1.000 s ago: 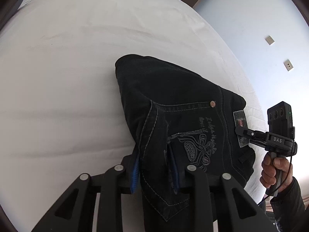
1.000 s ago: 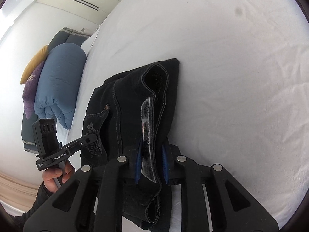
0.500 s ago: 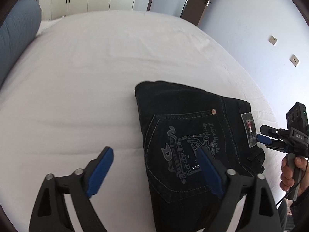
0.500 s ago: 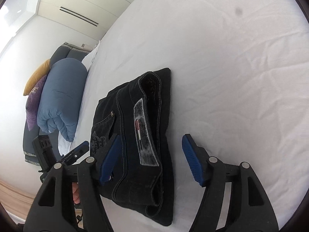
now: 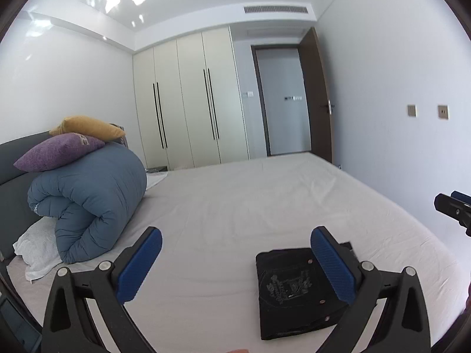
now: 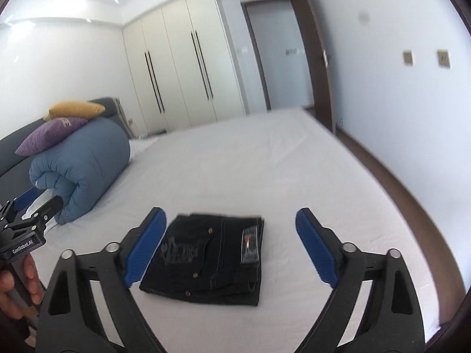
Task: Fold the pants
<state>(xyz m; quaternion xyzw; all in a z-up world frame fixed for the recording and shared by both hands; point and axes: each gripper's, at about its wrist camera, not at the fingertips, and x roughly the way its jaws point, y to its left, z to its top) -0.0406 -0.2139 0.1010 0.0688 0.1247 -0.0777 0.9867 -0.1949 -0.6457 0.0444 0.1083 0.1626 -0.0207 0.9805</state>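
The black jeans (image 6: 206,253) lie folded into a compact rectangle on the white bed (image 6: 250,161), back pocket print and waist label facing up. They also show in the left wrist view (image 5: 290,291), partly behind my right finger. My left gripper (image 5: 235,261) is open and empty, raised above the bed and left of the jeans. My right gripper (image 6: 231,248) is open and empty, held above and just in front of the jeans. Each gripper shows at the edge of the other's view.
A rolled blue duvet (image 5: 88,203) with a purple cushion (image 5: 56,150) and a yellow cushion (image 5: 88,126) lies at the bed's head on the left. Wardrobes (image 5: 188,100) and a door (image 5: 282,100) stand beyond the bed. A wall runs along the bed's right side.
Both grippers opened and let go of the jeans, then lifted and pulled back. The jeans now rest folded on the bed.
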